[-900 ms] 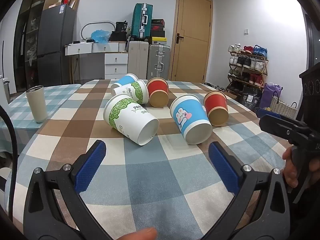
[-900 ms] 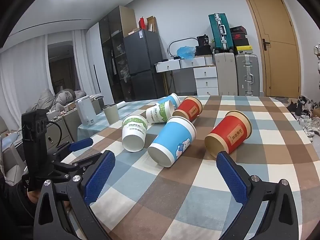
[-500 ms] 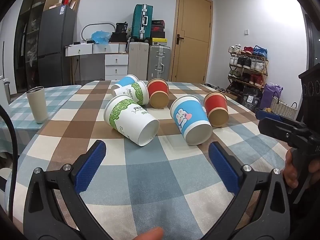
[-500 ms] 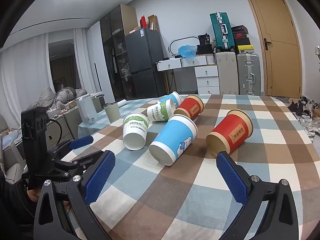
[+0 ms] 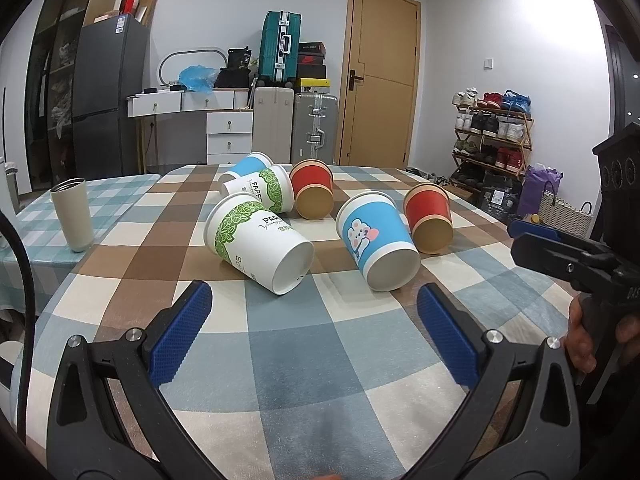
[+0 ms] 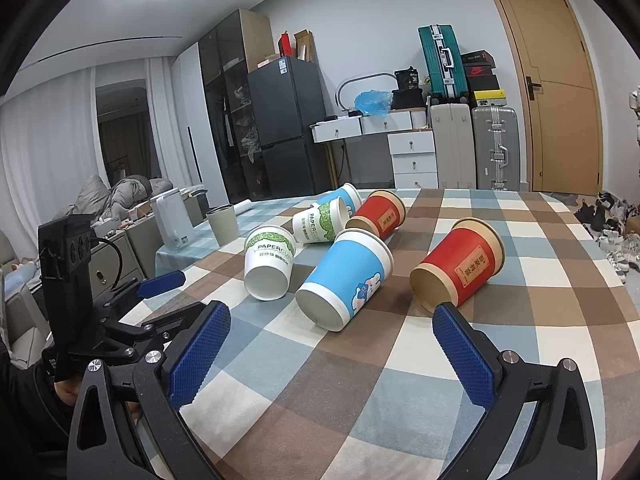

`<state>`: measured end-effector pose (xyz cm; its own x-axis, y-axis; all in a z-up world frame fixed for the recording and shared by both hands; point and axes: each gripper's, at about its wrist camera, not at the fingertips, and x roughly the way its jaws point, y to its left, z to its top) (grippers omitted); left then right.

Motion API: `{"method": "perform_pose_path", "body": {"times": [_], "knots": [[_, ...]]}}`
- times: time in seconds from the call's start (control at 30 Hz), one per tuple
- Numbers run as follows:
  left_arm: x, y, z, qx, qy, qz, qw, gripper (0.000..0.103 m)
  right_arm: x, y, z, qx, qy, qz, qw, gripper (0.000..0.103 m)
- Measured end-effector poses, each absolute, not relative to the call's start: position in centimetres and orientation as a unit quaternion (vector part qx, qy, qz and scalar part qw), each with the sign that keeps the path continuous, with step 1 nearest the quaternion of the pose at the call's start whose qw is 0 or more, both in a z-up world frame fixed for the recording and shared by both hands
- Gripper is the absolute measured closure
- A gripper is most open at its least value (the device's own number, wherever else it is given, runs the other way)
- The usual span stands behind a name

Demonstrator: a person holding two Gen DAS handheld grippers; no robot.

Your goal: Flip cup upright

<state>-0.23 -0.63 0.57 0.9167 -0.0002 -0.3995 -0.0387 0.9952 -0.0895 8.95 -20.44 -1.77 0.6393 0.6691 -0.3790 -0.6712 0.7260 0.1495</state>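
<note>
Several paper cups lie on their sides on the checked tablecloth. Nearest are a white-green cup [image 5: 260,242] [image 6: 269,262], a blue cup with a rabbit print [image 5: 378,240] [image 6: 346,278] and a red cup [image 5: 429,218] [image 6: 458,266]. Behind them lie another white-green cup [image 5: 262,192], a blue cup [image 5: 246,166] and a second red cup [image 5: 313,188] [image 6: 380,214]. My left gripper [image 5: 314,336] is open and empty, short of the white-green cup. My right gripper [image 6: 328,348] is open and empty, short of the blue and red cups.
A beige tumbler [image 5: 72,214] [image 6: 223,224] stands upright at the table's left side. The right gripper shows at the right edge of the left wrist view [image 5: 560,256]; the left gripper shows at the left of the right wrist view [image 6: 120,308]. The table's round front edge is near.
Both grippers have eased slightly closer to the cups and stayed open. No cup has moved.
</note>
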Motion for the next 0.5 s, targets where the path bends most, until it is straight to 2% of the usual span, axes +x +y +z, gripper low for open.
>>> {"method": "perform_pose_path", "body": {"times": [0.5], "knots": [[-0.45,-0.42,0.55,-0.045,0.201,0.006,0.979,0.001,8.95,-20.46,-1.77,-0.002,0.209,0.370,0.905,0.000]]}}
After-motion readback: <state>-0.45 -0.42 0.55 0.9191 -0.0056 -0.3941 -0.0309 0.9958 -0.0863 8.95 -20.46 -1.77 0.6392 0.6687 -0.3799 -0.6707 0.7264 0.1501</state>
